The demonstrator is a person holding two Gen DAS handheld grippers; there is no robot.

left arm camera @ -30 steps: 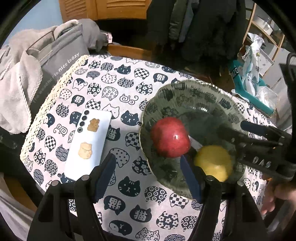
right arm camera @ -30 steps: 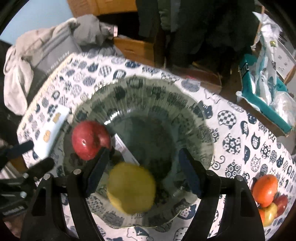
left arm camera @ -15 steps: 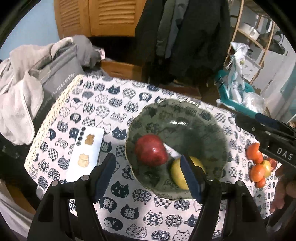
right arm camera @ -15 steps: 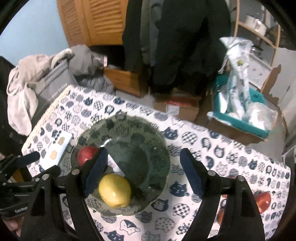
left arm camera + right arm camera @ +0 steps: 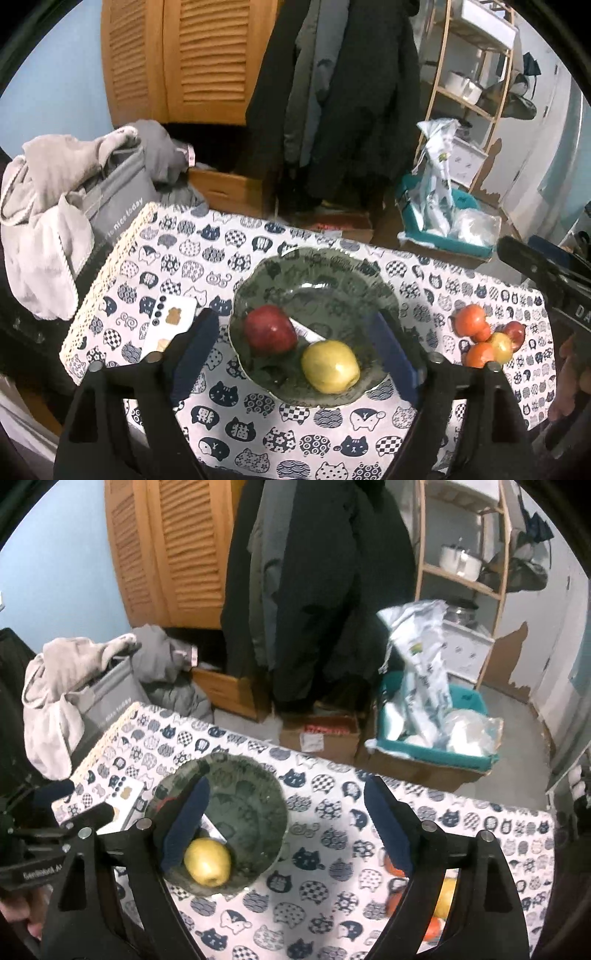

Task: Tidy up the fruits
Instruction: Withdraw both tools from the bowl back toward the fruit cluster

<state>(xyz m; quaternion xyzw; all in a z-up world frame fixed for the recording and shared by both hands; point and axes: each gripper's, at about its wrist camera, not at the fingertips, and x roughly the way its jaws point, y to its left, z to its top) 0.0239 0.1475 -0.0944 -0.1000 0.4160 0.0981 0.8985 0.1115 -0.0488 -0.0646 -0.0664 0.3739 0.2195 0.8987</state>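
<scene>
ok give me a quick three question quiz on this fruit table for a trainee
1. How many fruits lie in the glass bowl?
2. True or false: the yellow apple is gripped by the left hand-held gripper.
3. Where is the fruit that is not yet sorted? A) a pile on the tablecloth right of the bowl B) on the phone C) in the teal box

Key
1. Two: the red apple and the yellow apple.
2. False: its jaws are opening with nothing between the pads.
3. A: the pile of fruit sits loose on the cloth.
</scene>
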